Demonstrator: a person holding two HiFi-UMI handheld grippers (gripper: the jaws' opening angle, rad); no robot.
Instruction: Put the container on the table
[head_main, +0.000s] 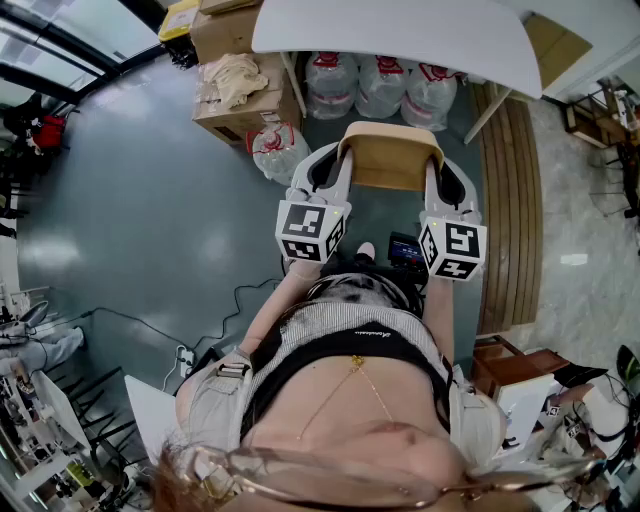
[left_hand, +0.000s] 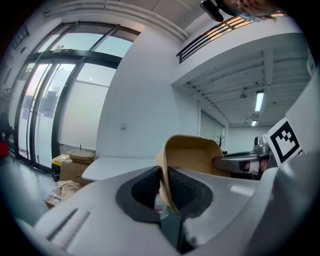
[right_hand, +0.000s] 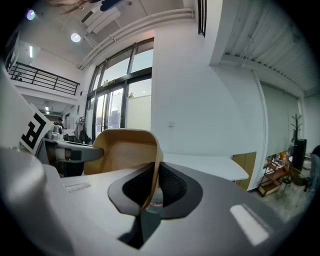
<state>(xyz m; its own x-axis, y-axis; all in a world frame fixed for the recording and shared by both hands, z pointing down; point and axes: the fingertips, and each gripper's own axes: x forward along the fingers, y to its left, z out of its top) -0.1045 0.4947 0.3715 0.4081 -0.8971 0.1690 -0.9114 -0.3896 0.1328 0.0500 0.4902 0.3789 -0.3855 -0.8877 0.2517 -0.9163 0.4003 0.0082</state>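
Left gripper (head_main: 322, 170), right gripper (head_main: 450, 186) on thin, curved tan container (head_main: 390, 160) walls

The tan round-cornered container (head_main: 391, 158) at upper centre looks matt, like pressed paper pulp, the grey floor (head_main: 150, 200) at left glossy, the clear plastic water jugs (head_main: 382, 85) shiny, the brown cardboard boxes (head_main: 278, 100) dull.

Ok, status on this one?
Left gripper, right gripper: shut on opposite walls of the container. Held up, short of the table. Nothing seen in the way; water jugs under it.
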